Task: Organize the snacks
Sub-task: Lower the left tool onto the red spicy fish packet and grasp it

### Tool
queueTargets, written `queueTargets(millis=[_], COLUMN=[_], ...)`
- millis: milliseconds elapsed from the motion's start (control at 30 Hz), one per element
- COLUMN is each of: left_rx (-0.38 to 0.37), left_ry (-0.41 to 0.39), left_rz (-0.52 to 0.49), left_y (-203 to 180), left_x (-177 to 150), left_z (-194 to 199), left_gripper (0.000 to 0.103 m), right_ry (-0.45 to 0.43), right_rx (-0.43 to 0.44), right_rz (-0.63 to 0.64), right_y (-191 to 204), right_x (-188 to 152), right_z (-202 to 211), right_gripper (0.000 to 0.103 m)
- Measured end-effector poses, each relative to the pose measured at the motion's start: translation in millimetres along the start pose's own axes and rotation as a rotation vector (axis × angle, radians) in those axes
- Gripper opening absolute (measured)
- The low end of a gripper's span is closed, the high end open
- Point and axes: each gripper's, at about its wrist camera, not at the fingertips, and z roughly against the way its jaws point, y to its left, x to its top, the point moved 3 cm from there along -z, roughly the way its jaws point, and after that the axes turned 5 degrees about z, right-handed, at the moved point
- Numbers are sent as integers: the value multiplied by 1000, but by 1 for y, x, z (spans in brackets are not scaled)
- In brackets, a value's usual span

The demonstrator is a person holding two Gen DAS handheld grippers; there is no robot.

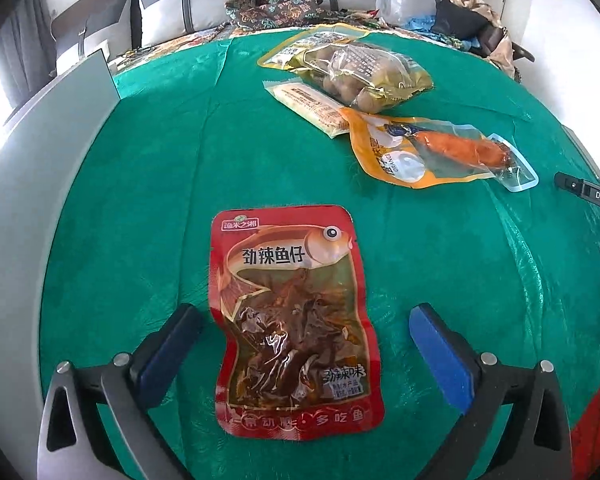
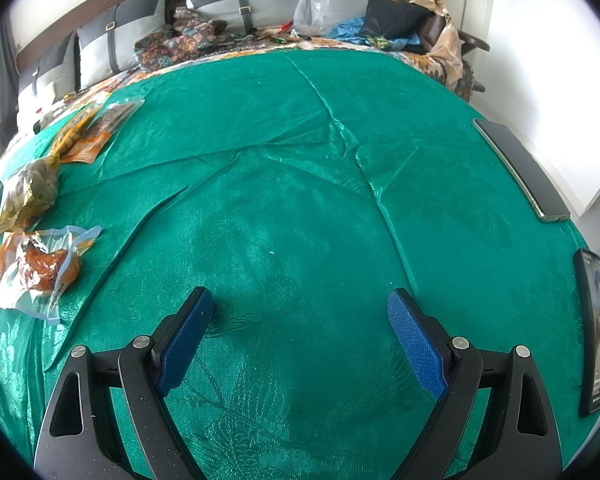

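- Left wrist view: your left gripper (image 1: 304, 320) has its two blue pads wide apart and holds nothing. The red fish snack pouch (image 1: 292, 320) lies flat on the green cloth (image 1: 140, 200), directly between the pads. Its long axis runs away from you, almost along the fingers, so the pads stand at its two long edges, the left one closer to the pouch than the right.
- Left wrist view: farther ahead and to the right, the other snacks lie in a loose group: the yellow bag of round snacks (image 1: 356, 68), the pale bar wrapper (image 1: 312, 106) touching it, and the orange sausage pack (image 1: 440, 152). All are well apart from the red pouch.
- Right wrist view: your right gripper (image 2: 300, 308) is also spread wide and empty, with only bare cloth between its pads. The sausage pack (image 2: 40, 268) and the yellow bag (image 2: 32, 192) lie far to its left, and two phones (image 2: 520, 168) lie at the right edge.
- Judgement: the left hand is clearly nearer to a snack. I think the next move is to lower it and close across the short width of the pouch.
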Motion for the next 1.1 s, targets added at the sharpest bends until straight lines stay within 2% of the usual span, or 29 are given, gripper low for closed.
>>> queueTargets(millis=[133,1100], left_rx=[-4,-2], left_ry=[-39,-41], left_rz=[1,3], left_y=[0,0], left_x=[-7,-6], left_z=[4,3], left_gripper=[103,103], right_ry=[0,0], right_rx=[0,2], right_rz=[0,0], right_y=[0,0], right_x=[0,0], right_z=[0,0], right_gripper=[91,91])
